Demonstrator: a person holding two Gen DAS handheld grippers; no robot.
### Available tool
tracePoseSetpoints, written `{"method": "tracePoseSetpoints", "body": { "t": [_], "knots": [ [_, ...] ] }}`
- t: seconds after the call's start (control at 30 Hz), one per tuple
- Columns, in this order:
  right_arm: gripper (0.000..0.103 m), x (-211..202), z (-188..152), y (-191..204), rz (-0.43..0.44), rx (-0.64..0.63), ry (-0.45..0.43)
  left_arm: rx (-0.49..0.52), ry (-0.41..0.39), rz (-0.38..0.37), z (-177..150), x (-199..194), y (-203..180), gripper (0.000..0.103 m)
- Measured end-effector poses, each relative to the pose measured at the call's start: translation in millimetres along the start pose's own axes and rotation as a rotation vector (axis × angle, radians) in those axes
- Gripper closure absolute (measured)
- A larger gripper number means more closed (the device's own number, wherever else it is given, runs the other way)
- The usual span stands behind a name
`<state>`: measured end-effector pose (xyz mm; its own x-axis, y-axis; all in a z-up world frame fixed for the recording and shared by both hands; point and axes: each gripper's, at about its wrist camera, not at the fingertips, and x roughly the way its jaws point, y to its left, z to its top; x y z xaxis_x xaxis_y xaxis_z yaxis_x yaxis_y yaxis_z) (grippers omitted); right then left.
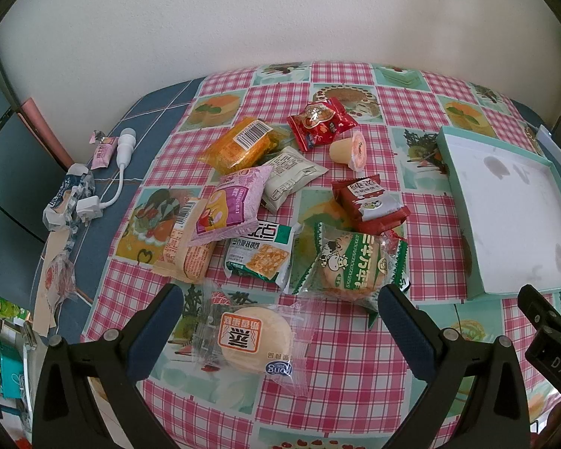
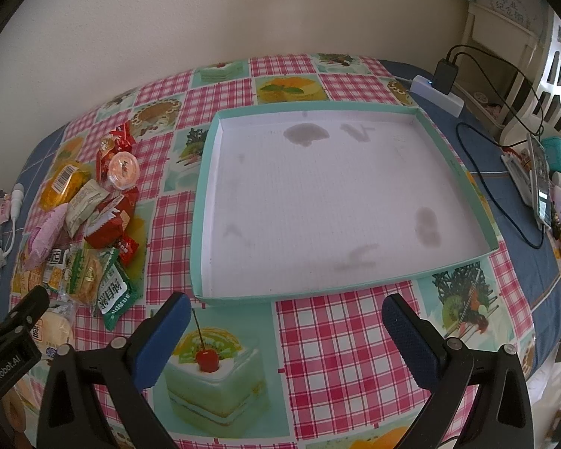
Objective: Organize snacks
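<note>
Your left gripper [image 1: 280, 321] is spread wide, holding nothing, with the bun [image 1: 256, 338] in clear wrap lying right between its fingers. Risk: that slick, loose film could slip or you pinch only a corner. Just beyond it the snack pile [image 1: 280, 194] overlaps, so a deep reach drags neighbours. Your right gripper [image 2: 286, 327] is also wide and empty; the tray [image 2: 205, 172] sits just ahead, nothing in it.

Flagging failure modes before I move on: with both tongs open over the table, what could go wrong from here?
1. The steamed cake between the open left tongs has a loose clear wrapper; a pinch may catch only film and slip.
2. The snacks overlap, so lifting the pink packet may drag neighbours.
3. The teal tray is shallow; dropped packets might slide out.
</note>
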<state>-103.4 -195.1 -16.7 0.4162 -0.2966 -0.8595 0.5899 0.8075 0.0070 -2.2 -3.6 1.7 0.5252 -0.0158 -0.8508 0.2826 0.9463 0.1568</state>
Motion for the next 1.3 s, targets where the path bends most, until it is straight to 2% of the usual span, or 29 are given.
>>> {"method": "tracePoseSetpoints", "body": {
  "t": [1.1, 1.17, 1.3],
  "knots": [
    [0.0, 2, -2, 2, 0.001, -0.003, 0.009, -0.002, 0.002, 0.0, -1, 2, 3, 0.0],
    [0.0, 1, 1, 3, 0.009, -0.005, 0.005, -0.036, 0.007, -0.014, -1, 3, 10, 0.0],
    [0.0, 0, 5, 19, 0.082, -0.037, -0.01, -0.156, 0.047, -0.031, -2, 13, 38, 0.0]
  ]
}}
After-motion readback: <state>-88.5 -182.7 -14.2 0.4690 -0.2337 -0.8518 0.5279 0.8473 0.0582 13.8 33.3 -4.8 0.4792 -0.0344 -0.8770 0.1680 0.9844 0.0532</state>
